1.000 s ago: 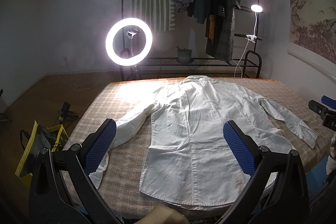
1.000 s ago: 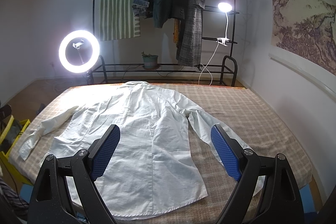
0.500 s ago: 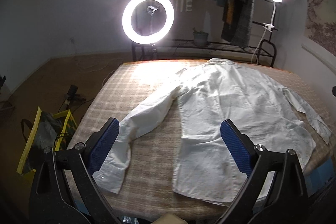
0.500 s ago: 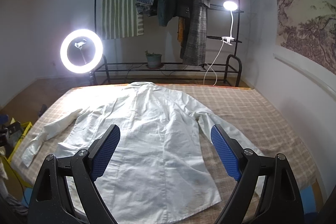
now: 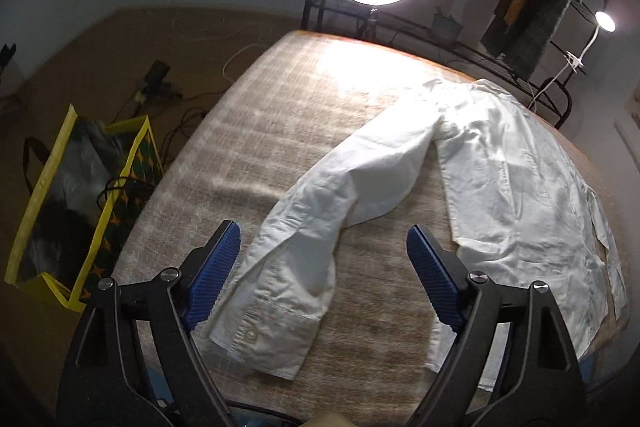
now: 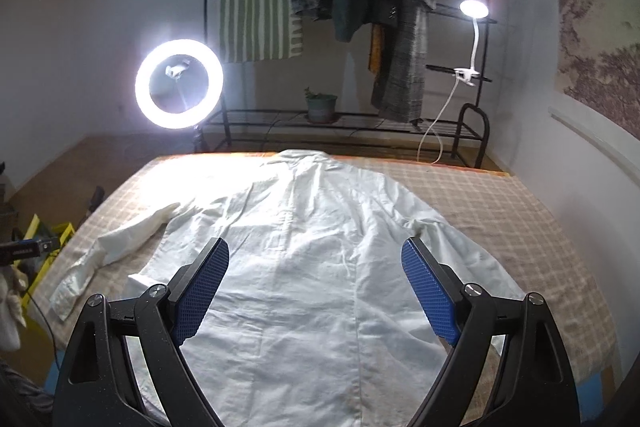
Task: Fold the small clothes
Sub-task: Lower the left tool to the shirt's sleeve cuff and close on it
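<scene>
No fold is made yet: the white shirt (image 6: 304, 267) lies flat, back up, on the checked bed (image 6: 500, 203), both sleeves spread, while the left gripper (image 5: 322, 269) over the cuff (image 5: 264, 331) and the right gripper (image 6: 316, 291) hold jaws wide apart, empty.

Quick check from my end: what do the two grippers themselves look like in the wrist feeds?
Both look alike. The left gripper and the right gripper each have two matte black angular arms with triangular cut-outs and silver screw heads at the joints. Each finger ends in a flat blue pad with a fine dotted grip texture. No cables, markings or sleeves show on them.
</scene>
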The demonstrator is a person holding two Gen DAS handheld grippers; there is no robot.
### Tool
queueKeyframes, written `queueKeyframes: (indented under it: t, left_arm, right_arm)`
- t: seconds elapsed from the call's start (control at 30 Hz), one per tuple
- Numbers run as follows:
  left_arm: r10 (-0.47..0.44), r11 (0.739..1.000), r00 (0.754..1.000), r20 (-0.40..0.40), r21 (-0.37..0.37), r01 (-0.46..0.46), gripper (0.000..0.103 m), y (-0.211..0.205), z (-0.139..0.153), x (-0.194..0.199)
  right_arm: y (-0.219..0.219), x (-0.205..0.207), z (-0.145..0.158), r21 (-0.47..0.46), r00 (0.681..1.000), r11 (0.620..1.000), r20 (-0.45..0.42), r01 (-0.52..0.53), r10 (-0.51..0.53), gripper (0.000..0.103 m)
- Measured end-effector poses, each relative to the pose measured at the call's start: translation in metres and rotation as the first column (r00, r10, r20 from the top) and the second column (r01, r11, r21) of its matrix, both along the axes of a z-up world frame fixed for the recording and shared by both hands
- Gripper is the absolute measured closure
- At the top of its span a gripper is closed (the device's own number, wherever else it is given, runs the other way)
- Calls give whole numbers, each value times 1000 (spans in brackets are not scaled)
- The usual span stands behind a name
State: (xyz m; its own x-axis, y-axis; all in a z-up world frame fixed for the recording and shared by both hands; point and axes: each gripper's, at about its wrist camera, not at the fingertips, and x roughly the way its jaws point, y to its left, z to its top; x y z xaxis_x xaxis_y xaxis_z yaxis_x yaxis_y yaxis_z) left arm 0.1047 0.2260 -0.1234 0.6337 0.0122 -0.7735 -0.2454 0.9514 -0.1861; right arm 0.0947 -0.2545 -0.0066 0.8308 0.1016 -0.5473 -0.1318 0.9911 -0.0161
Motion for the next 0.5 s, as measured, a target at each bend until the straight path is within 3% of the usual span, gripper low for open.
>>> queueKeyframes:
  t: [0.3, 0.5]
  left_arm:
    - [12, 997, 993, -114, -69, -20, 15, 25, -41, 35]
    - [4, 998, 987, -159, -65, -15, 15, 27, -62, 58]
  right_arm:
    - [20, 37, -7, -6, 995, 997, -47, -83, 82, 15]
    - [28, 41, -23, -22, 988, 992, -93, -122, 119, 15]
